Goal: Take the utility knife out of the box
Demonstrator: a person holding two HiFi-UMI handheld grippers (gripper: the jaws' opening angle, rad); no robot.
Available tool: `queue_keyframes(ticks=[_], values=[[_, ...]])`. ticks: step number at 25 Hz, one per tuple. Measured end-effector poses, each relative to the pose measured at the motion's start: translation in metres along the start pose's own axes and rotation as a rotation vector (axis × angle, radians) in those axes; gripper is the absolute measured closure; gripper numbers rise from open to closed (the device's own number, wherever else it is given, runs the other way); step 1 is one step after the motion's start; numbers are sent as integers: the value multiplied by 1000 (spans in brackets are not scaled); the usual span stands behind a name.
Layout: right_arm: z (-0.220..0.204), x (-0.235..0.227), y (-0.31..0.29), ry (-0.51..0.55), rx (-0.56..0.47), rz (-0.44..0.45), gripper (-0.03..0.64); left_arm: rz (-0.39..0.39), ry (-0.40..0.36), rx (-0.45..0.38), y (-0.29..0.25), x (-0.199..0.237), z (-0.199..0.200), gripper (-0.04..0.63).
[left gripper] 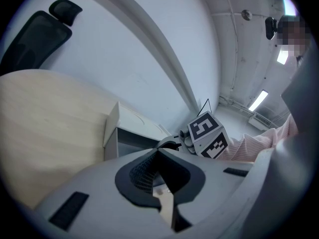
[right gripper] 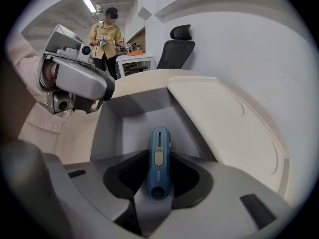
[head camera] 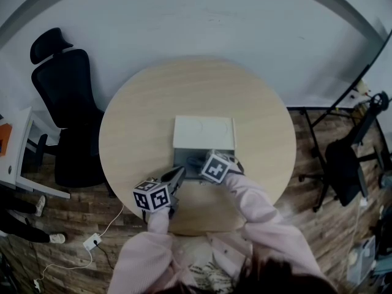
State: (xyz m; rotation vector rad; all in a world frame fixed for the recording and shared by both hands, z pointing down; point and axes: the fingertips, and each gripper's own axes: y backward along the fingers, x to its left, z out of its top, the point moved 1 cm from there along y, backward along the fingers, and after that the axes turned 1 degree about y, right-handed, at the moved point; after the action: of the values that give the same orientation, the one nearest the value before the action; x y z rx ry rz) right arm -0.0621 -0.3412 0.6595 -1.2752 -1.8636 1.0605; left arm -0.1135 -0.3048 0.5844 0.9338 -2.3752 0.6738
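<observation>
A box (head camera: 184, 155) stands open in the middle of the round wooden table (head camera: 141, 115), its white lid (head camera: 203, 132) laid back flat behind it. In the right gripper view a blue utility knife (right gripper: 159, 143) lies on the grey floor of the box (right gripper: 139, 103), lengthwise between the jaws. My right gripper (right gripper: 159, 166) reaches steeply down into the box (head camera: 202, 164), its pads against both sides of the knife. My left gripper (head camera: 177, 177) sits by the box's front left corner. Its pads stand apart (left gripper: 159, 168) with nothing between them.
A black office chair (head camera: 67, 97) stands behind the table on the left, another chair (head camera: 343, 170) on the right. A white desk (head camera: 15, 158) and a power strip (head camera: 92, 242) on the wooden floor are at the left. A person (right gripper: 105, 39) stands far off.
</observation>
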Motion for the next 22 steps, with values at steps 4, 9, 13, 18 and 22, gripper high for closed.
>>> queue_keyframes(ticks=[4, 9, 13, 18, 22], values=[[-1, 0, 1, 1, -2, 5, 476, -1, 0, 3, -1, -2, -1, 595], [-1, -2, 3, 5, -6, -5, 477, -2, 1, 2, -1, -4, -1, 595], [0, -2, 5, -8, -30, -10, 476, -5, -1, 4, 1, -5, -2, 595], [4, 0, 11, -14, -68, -13, 477, -9, -6, -4, 5, -5, 0, 595], [5, 1, 18, -14, -95, -24, 476, -13, -8, -5, 4, -7, 0, 595]])
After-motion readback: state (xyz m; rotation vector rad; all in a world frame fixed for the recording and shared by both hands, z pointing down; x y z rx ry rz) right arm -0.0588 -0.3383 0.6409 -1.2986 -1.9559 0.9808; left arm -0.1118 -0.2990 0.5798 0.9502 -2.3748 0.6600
